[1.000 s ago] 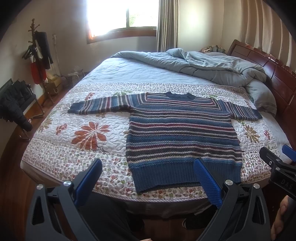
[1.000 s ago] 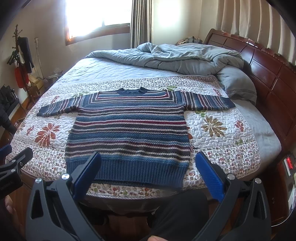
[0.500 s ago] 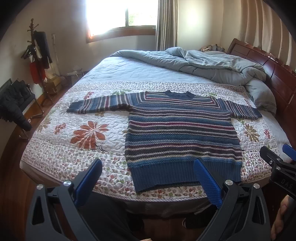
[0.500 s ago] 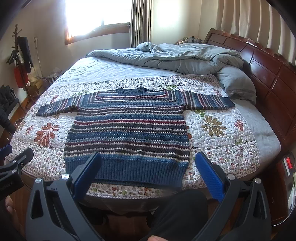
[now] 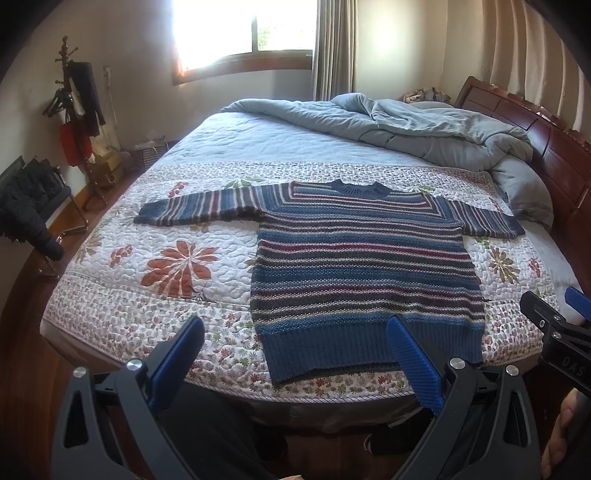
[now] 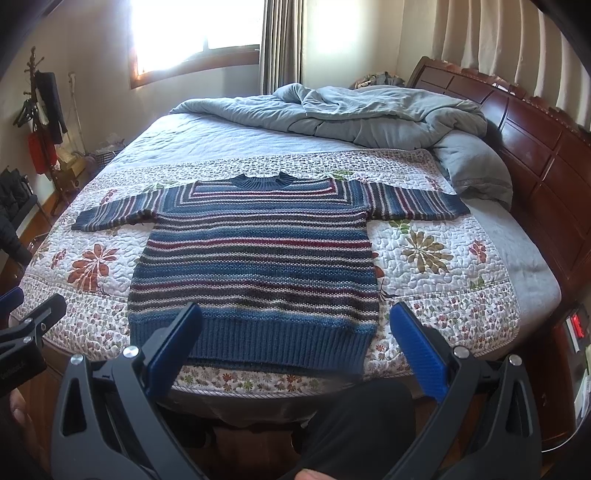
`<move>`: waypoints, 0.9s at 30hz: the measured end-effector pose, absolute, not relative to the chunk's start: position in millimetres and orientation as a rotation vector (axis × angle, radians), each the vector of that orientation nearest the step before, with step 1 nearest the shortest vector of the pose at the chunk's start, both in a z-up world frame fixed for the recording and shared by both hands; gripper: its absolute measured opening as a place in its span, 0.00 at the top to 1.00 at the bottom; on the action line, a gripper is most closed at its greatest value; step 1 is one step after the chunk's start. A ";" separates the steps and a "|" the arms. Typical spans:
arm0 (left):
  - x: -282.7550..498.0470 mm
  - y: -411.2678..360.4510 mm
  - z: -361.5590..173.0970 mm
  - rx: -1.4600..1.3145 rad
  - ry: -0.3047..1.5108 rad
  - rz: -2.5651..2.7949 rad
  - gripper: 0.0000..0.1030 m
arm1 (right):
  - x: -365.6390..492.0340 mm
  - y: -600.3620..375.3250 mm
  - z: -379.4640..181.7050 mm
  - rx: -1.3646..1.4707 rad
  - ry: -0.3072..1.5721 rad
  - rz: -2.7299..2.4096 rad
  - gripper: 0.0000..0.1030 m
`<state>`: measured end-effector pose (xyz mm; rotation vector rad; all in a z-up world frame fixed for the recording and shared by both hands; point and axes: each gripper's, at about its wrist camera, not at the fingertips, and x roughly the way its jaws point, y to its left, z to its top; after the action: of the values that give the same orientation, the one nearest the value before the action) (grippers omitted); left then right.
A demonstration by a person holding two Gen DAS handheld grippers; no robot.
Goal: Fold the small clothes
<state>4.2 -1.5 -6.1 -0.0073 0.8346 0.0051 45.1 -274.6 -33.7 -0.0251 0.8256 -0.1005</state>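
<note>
Left wrist view, first speaker: What do you log for the sweater?

Second: Striped knit sweater [image 5: 364, 266] spread flat, face up, on the floral quilt [image 5: 177, 258]. Both sleeves out sideways, collar toward the far side, ribbed hem just short of the near bed edge. Nothing touches it.

First: And the left gripper [image 5: 295, 354]?

Second: Jaws spread wide, blue pads [image 5: 413, 365] on both fingers, nothing between them. It sits off the near edge of the bed, aimed at the hem's left corner.

First: Right wrist view?

Second: Right gripper [image 6: 295, 343] likewise wide apart and holding nothing, below the hem, toward the sweater's right side. Its left finger overlaps the hem in the picture; contact cannot be told.

First: Surroundings?

Second: Grey duvet [image 6: 351, 114] bunched at the far end against the dark wooden headboard [image 6: 535, 147]. Bright window [image 5: 240, 33] behind. Coat stand [image 5: 77, 110] with hanging clothes at left. Person's dark trouser leg [image 6: 362, 424] is low in frame.
</note>
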 end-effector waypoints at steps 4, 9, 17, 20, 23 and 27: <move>3.9 -2.3 -3.8 -0.005 0.829 0.006 0.04 | 44.8 -275.4 -33.3 -0.026 0.826 -0.100 0.02; 3.8 -1.6 -1.9 -0.006 0.826 0.008 0.04 | 44.8 -274.4 -31.3 -0.028 0.822 -0.099 0.02; 3.2 -0.9 -1.5 -0.007 0.824 0.007 0.04 | 47.2 -272.1 -31.8 -0.035 0.828 -0.099 0.02; 2.9 -0.6 -1.0 -0.007 0.823 0.010 0.04 | 48.7 -270.7 -31.5 -0.032 0.829 -0.098 0.02; 3.7 -0.4 -0.3 -0.008 0.824 0.012 0.04 | 49.0 -269.9 -31.6 -0.033 0.829 -0.097 0.02; 4.3 -0.4 -0.4 -0.005 0.824 0.010 0.04 | 50.5 -269.4 -35.0 -0.033 0.837 -0.097 0.02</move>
<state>4.3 -0.4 -0.4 -0.0052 0.8240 0.0099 50.5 -269.4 -35.0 -0.0334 0.8370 -0.0966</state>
